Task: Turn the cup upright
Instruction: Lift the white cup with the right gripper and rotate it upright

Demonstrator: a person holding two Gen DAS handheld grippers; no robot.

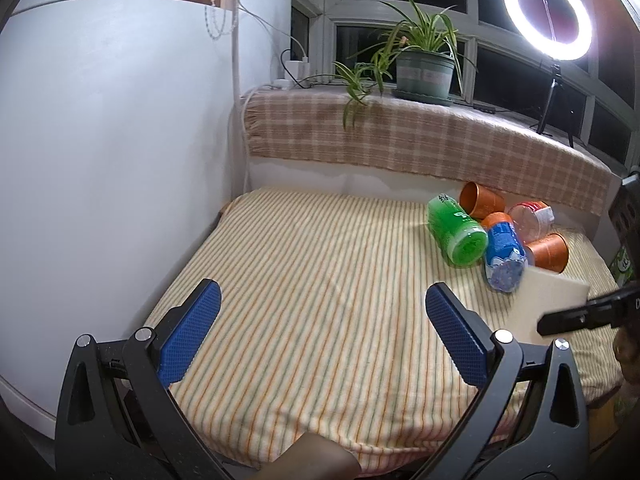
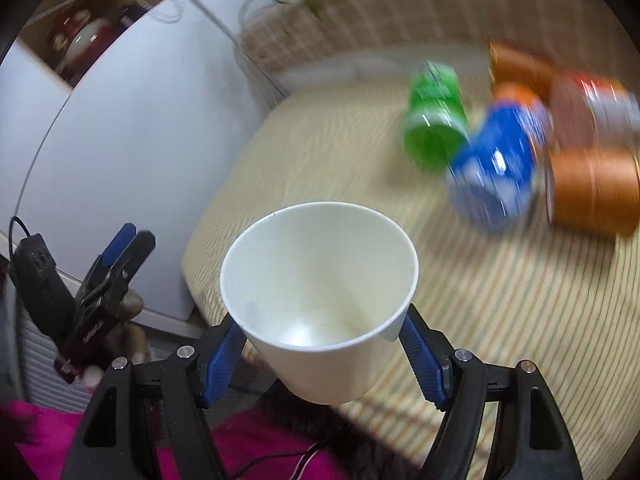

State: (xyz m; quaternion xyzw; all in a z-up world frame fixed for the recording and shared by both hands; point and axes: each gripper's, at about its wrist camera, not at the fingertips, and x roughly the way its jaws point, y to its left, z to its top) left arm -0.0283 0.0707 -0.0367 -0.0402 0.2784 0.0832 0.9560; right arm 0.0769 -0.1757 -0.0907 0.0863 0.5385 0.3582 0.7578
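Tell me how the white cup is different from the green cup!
The white cup is plain and held in the right gripper, mouth open toward the camera. The green cup is see-through with a printed label and lies on its side on the striped cloth. Both taper.

One white cup (image 2: 320, 300). Three orange cups: (image 1: 481, 200), (image 1: 549, 252), and a third (image 1: 496, 220) mostly hidden. One green bottle (image 1: 458, 232), one blue bottle (image 1: 504, 256), one clear jar (image 1: 530, 218). One potted plant (image 1: 425, 72), one ring light (image 1: 547, 12). Two tongs: (image 1: 322, 332), (image 2: 320, 344).
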